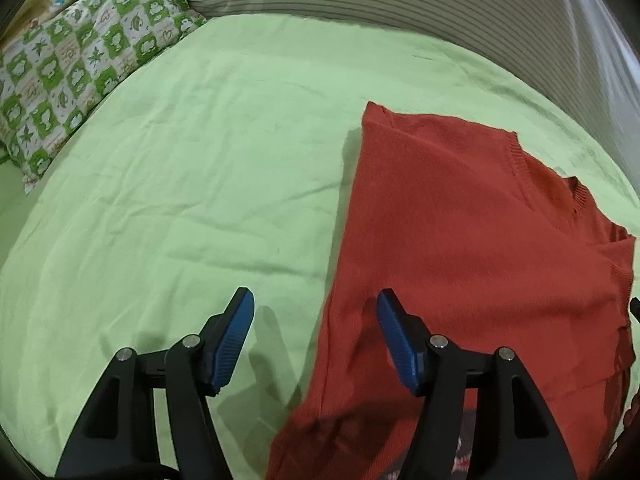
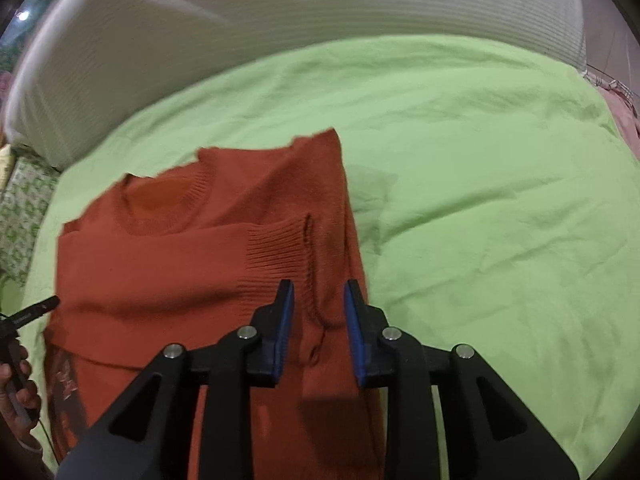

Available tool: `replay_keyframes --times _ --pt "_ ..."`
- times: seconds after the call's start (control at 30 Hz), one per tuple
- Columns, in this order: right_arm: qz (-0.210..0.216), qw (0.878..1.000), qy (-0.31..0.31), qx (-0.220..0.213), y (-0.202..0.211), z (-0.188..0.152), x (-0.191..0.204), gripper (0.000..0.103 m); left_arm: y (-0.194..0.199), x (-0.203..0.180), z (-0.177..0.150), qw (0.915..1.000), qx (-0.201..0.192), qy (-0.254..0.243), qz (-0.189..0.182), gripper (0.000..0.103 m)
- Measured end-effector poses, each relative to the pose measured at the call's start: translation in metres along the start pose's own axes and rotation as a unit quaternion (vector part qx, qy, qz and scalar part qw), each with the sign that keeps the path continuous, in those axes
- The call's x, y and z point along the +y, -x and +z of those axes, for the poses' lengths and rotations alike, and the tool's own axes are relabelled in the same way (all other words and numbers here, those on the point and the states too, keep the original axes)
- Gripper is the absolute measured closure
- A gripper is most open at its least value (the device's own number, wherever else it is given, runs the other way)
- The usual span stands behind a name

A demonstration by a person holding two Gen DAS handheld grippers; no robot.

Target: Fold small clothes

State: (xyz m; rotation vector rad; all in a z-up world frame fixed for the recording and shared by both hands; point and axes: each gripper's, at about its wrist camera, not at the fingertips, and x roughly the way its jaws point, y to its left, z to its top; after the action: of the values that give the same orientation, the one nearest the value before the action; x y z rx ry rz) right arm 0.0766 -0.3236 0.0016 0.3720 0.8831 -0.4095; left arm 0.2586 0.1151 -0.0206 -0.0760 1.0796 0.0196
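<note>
Orange-red sweater [image 2: 192,280] lies flat on the green sheet [image 2: 480,200], neck end away from both tongs, hem end toward the person.

Progress: looks partly folded. In the right wrist view one sleeve w/ ribbed cuff [image 2: 280,248] is laid across the chest, cuff ending just ahead of the right tong tips. Far side edge runs straight in the left wrist view, so prob. both sides are tucked in, though I can't confirm the other sleeve. Left to do, my guess: bring hem up to the neck (1–2 cross folds), then smooth.

Right gripper [image 2: 319,312]: jaws narrowly apart, straddling a raised ridge of knit right by the cuff. Pads don't visibly press on it, so not a pinch yet. Fabric is between them, ready for a grab.

Left gripper [image 1: 314,320]: spread wide, nothing held. Its right finger hovers over the sweater's side edge, its left finger over bare sheet; edge of the garment runs between them.

Beyond the left tong: patterned green pillow [image 1: 80,68] far off to its left, striped bedding [image 1: 400,12] behind. A hand [image 2: 18,392] holding the other tool shows at the right view's left rim.
</note>
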Motion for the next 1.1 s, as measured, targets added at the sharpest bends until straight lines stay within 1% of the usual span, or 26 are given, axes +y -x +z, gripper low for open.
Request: replay_keyframes --times 0.03,0.1,0.17,0.23,0.3,0.33,0.37,0.4,0.43,0.47,0.53,0.6,0.63,0.67,0.73,0.8,0.97,1.1 --pt "0.002 1.000 0.002 -0.003 0.004 -0.001 0.002 0.076 0.001 0.001 -0.002 1.0000 0.001 0.000 -0.002 0.038" --pt "0.026 1.000 0.009 -0.008 0.015 -0.004 0.007 0.076 0.006 -0.002 -0.010 1.0000 0.002 -0.003 -0.002 0.038" --pt "0.059 0.998 0.022 -0.010 0.020 -0.009 0.017 0.076 0.009 -0.003 -0.020 0.9999 0.002 -0.013 0.000 0.038" --pt "0.077 0.996 0.042 0.002 0.019 -0.017 0.028 0.076 0.008 -0.005 -0.029 0.9995 0.002 -0.024 0.019 0.036" --pt "0.072 0.996 0.050 0.019 0.010 -0.022 0.032 0.076 0.007 -0.007 -0.035 0.9992 0.000 -0.029 0.029 0.036" --pt "0.056 0.997 0.048 0.032 0.002 -0.024 0.030 0.076 0.006 -0.007 -0.035 0.9988 -0.002 -0.031 0.036 0.035" --pt "0.038 0.997 0.042 0.046 -0.006 -0.025 0.026 0.076 0.005 -0.007 -0.035 0.9980 -0.002 -0.037 0.052 0.034" --pt "0.033 0.997 0.029 0.055 -0.011 -0.025 0.019 0.076 0.005 -0.007 -0.035 0.9975 -0.001 -0.041 0.058 0.033" --pt "0.048 0.997 0.015 0.052 -0.010 -0.025 0.014 0.076 0.008 -0.005 -0.037 0.9974 -0.001 -0.044 0.057 0.033" --pt "0.052 0.997 0.010 0.050 -0.007 -0.025 0.011 0.076 0.012 -0.003 -0.039 0.9977 -0.001 -0.043 0.052 0.033" --pt "0.039 0.998 0.011 0.044 0.007 -0.025 0.009 0.076 0.023 0.004 -0.046 0.9985 -0.003 -0.039 0.038 0.033" --pt "0.050 0.998 0.007 0.031 0.029 -0.030 0.006 0.074 0.037 0.010 -0.059 0.9992 -0.004 -0.032 0.025 0.033" --pt "0.057 0.998 0.004 0.024 0.040 -0.034 0.004 0.066 0.044 0.013 -0.068 0.9994 -0.002 -0.029 0.020 0.032" --pt "0.064 0.998 0.002 0.013 0.054 -0.040 0.000 0.052 0.051 0.017 -0.080 0.9996 0.001 -0.026 0.013 0.031" --pt "0.073 0.997 0.005 -0.010 0.080 -0.054 -0.007 0.039 0.058 0.021 -0.096 0.9998 0.009 -0.019 0.004 0.031" --pt "0.082 0.996 0.011 -0.015 0.095 -0.069 -0.010 0.039 0.068 0.027 -0.123 0.9998 0.018 -0.007 -0.006 0.031" --pt "0.095 0.995 0.008 -0.004 0.118 -0.112 -0.020 0.039 0.088 0.046 -0.180 0.9991 0.038 0.010 -0.014 0.030" --pt "0.097 0.995 -0.008 0.002 0.140 -0.156 -0.034 0.039 0.108 0.060 -0.222 0.9978 0.045 0.025 -0.041 0.027"
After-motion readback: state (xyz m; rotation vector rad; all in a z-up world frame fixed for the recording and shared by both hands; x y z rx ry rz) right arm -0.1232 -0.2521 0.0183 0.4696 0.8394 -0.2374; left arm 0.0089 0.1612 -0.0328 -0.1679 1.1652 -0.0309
